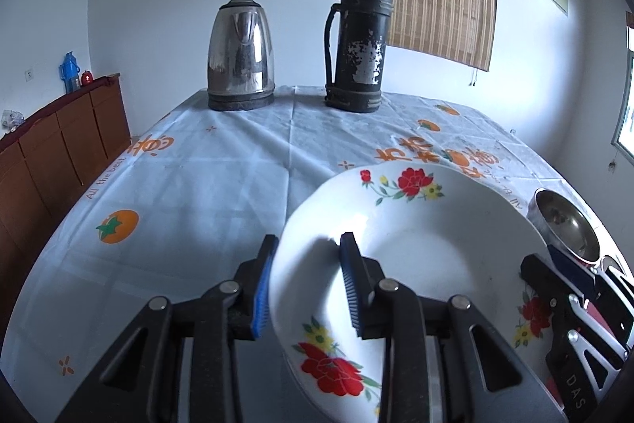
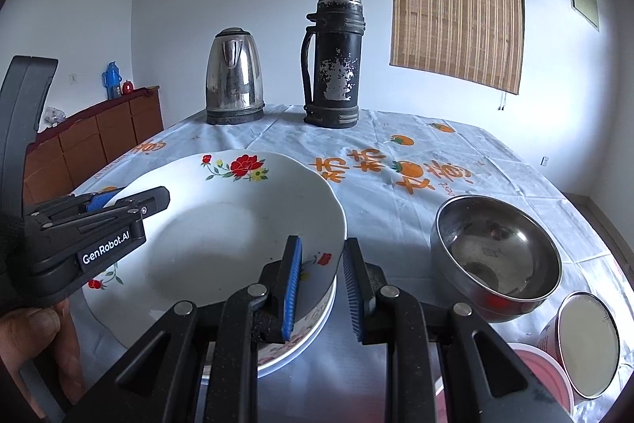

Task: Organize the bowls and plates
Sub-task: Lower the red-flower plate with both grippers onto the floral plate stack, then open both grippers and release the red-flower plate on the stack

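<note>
1. Left gripper, in the left wrist view, straddles the left rim of the flowered plate: one blue pad sits outside the rim and the other inside the well. Whether the pads actually press on the rim cannot be told from this view. The plate lies on the patterned tablecloth. Beyond the plate, at the far end of the cloth, stand a steel kettle and, to its right, a worn black thermos. Just right of the plate sits a steel bowl, and the right gripper's body shows at the plate's lower right edge.

2. Right gripper, in the right wrist view, is clenched on the plate's near right rim, with one pad inside the well and one outside. This plate rests on top of other plates stacked beneath it. The left gripper reaches over the plate's left rim, with part of a hand under it. The steel bowl stands right of the plate, apart from it, and two pink cups lie nearer the camera than the bowl.
</note>
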Action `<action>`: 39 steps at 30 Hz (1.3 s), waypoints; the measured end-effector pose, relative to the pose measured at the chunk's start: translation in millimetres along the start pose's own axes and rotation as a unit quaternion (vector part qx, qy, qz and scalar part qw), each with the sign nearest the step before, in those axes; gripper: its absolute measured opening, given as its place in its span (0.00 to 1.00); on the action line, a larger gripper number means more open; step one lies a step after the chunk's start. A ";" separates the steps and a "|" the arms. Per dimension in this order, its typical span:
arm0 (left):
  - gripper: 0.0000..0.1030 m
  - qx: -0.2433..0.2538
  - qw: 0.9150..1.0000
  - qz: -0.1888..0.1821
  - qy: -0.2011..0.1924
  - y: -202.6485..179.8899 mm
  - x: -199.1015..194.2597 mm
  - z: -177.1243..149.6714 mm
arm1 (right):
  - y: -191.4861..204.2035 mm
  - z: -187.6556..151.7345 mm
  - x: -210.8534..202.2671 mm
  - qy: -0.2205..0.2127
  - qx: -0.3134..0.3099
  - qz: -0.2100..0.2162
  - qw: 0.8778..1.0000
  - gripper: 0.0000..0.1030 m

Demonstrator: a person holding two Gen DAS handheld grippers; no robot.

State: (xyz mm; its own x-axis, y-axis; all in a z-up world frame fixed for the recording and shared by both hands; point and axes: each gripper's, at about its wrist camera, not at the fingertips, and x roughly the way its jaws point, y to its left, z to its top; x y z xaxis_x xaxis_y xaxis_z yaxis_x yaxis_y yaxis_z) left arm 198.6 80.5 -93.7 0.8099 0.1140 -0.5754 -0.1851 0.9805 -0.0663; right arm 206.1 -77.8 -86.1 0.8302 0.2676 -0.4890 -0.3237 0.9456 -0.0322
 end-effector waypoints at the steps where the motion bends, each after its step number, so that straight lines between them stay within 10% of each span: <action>1: 0.28 0.000 1.000 0.000 0.002 0.0 0.8 0.0 | 0.4 0.2 1.2 0.002 -0.001 -0.001 1.000 0.22; 39: 0.28 -0.011 0.998 -0.006 0.069 6.8 24.7 -6.7 | 4.2 -0.5 26.3 0.072 -0.013 -0.002 0.997 0.23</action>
State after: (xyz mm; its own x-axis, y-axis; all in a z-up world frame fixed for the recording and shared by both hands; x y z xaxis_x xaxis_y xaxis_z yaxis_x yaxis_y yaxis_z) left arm 213.6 88.9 -113.8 0.7276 0.0770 -0.6816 -0.1884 0.9779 -0.0906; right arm 226.4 -66.9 -99.6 0.7579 0.2327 -0.6095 -0.3336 0.9411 -0.0554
